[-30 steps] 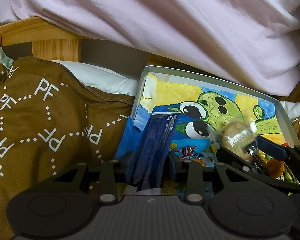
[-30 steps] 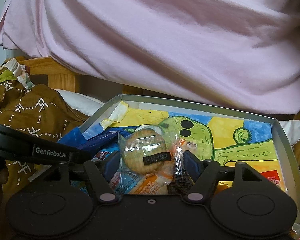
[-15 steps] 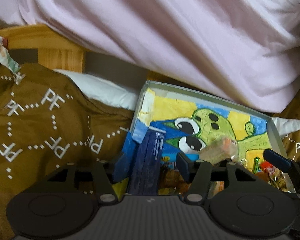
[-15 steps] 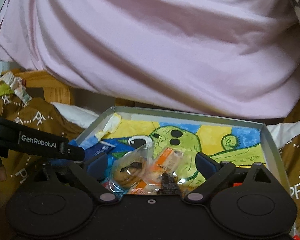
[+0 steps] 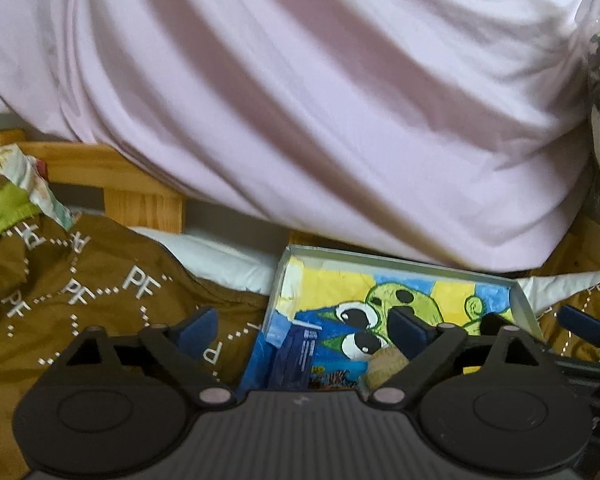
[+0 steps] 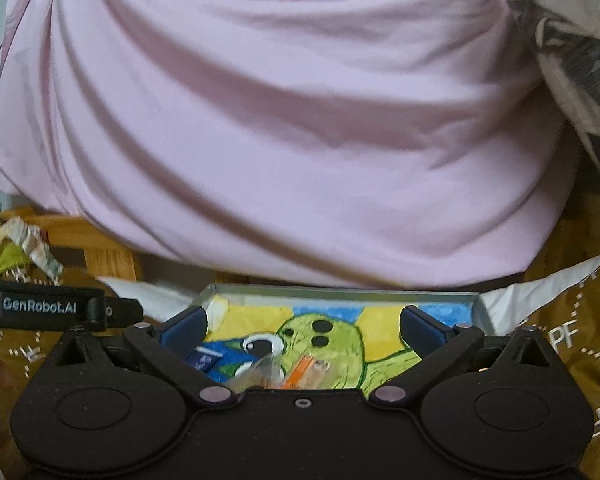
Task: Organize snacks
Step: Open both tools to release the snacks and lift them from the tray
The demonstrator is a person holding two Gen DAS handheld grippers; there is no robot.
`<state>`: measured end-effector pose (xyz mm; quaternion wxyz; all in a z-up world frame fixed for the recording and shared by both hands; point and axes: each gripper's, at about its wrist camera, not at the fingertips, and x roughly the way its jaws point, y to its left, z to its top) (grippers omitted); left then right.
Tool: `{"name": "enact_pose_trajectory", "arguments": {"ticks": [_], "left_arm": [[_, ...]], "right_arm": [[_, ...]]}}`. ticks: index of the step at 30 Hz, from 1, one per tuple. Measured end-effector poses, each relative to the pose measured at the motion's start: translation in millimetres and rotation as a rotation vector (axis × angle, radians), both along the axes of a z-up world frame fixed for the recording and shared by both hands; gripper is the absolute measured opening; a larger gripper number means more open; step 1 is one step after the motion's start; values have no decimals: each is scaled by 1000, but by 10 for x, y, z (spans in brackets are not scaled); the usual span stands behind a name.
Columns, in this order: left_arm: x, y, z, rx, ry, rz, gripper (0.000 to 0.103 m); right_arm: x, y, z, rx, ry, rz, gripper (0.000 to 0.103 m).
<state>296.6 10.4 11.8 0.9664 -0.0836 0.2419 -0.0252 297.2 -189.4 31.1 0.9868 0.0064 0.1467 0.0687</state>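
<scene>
Far left in my left wrist view: brown quilt [image 5: 100, 292] with a white "PF" pattern, wooden bed frame [image 5: 140, 200] behind it. My left gripper [image 5: 304, 330] has its jaws spread wide and empty; the left finger is over the quilt, the right finger over the box. The shallow box [image 5: 400, 265], with a green cartoon creature painted on its floor, lies on the bed just right of the quilt fold. In it, at the near left, a dark blue packet [image 5: 296, 356]; just beside that, a round biscuit [image 5: 384, 366], half hidden by my finger linkage. From the right wrist view, my right gripper [image 6: 304, 326] is also fully apart, gripping nothing, above the box's near edge. Below it lie clear-wrapped snacks [image 6: 296, 370], blurred, orange showing. Pink cloth [image 6: 280, 120] fills the background.
</scene>
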Motion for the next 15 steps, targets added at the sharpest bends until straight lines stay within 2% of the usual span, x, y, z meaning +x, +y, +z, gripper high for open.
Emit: {"name": "enact_pose_trajectory", "arguments": {"ticks": [4,15], "left_arm": [[-146,17,90,-6,-39,20,102],[-506,-10,293,4,-107,58,102]], "right_arm": [[-116,-72,140,22,-21,-14,102],[-474,-165,376,45,-64,-29,102]]}}
